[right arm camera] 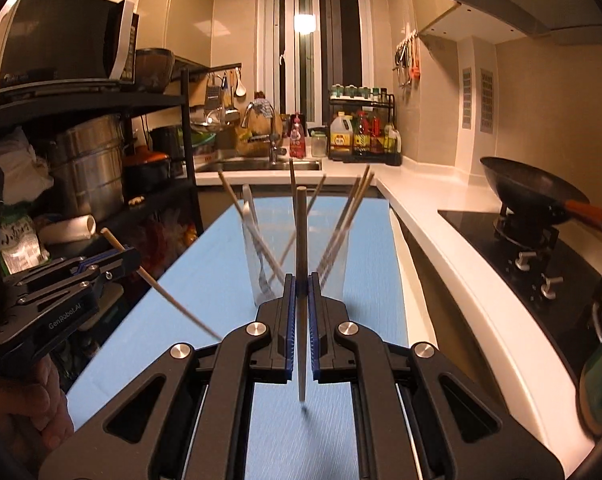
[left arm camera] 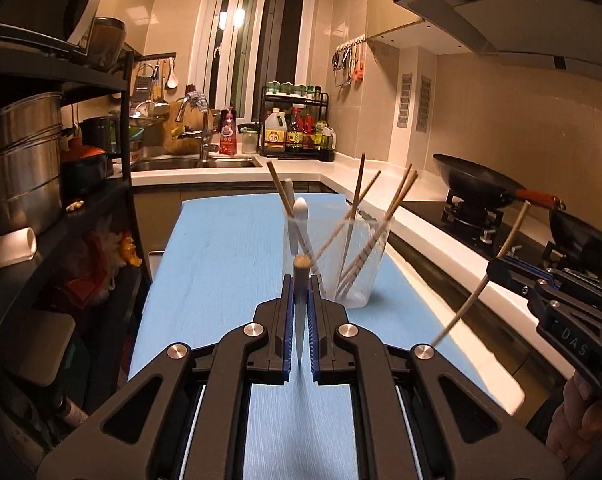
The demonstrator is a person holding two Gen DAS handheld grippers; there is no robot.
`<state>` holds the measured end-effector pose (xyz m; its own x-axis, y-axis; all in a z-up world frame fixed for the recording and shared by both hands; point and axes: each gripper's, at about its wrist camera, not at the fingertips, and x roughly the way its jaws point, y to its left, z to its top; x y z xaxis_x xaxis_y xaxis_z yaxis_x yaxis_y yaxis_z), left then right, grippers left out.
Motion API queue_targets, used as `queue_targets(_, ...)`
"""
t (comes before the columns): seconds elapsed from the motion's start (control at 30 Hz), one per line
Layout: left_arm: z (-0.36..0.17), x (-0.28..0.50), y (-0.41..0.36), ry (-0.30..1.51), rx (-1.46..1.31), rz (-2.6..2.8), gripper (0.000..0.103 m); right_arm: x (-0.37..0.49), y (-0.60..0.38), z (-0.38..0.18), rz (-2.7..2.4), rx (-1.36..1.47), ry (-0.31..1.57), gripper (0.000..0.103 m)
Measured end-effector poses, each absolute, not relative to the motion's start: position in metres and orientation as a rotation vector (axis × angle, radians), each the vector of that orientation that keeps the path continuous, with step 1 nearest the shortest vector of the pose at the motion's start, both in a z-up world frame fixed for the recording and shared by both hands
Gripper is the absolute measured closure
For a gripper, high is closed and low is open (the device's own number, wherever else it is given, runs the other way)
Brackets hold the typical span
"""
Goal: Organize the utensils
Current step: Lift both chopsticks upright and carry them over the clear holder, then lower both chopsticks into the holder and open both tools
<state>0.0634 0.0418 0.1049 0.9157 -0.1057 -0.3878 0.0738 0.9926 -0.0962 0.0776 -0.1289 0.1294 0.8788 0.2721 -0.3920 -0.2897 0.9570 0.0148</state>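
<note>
Pinching one slim wooden chopstick (left arm camera: 300,312) between pressed-together pads, the left gripper (left arm camera: 300,280) hangs just short of the clear plastic cup (left arm camera: 357,280) on the blue table mat (left arm camera: 221,264). Right of that cup, the right gripper (right arm camera: 301,280) clamps a second pale wooden chopstick (right arm camera: 301,240). More chopsticks and white-handled utensils (left arm camera: 297,220) lean inside the cup.

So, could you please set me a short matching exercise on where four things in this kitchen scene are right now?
Things:
1. left gripper
2. clear cup
3. wok
4. spice rack

Places or states:
a. on the gas burner
b. on the counter by the window
c. shut on a chopstick
d. standing on the blue mat, holding utensils

Pairs: 1-c, 2-d, 3-a, 4-b
</note>
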Motion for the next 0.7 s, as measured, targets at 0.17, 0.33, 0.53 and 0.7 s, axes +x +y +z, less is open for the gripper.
queue_targets(0.17, 0.141, 0.098, 0.05, 0.464, -0.102, -0.142, 0.097, 0.106, -0.132, 0.175, 0.328, -0.003, 0.379, 0.097)
queue_targets(0.33, 0.198, 0.125, 0.054, 0.446, -0.119, -0.191, 0.097, 0.137, -0.126, 0.225, 0.335, -0.006, 0.311, 0.097)
queue_targets(0.53, 0.254, 0.16, 0.045, 0.351, -0.124, -0.211, 0.097, 0.184, -0.119, 0.25, 0.314, 0.006, 0.268, 0.097)
queue_targets(0.7, 0.233, 0.206, 0.029, 0.398, -0.085, -0.175, 0.097, 0.223, -0.116, 0.219, 0.29, 0.0, 0.313, 0.097)
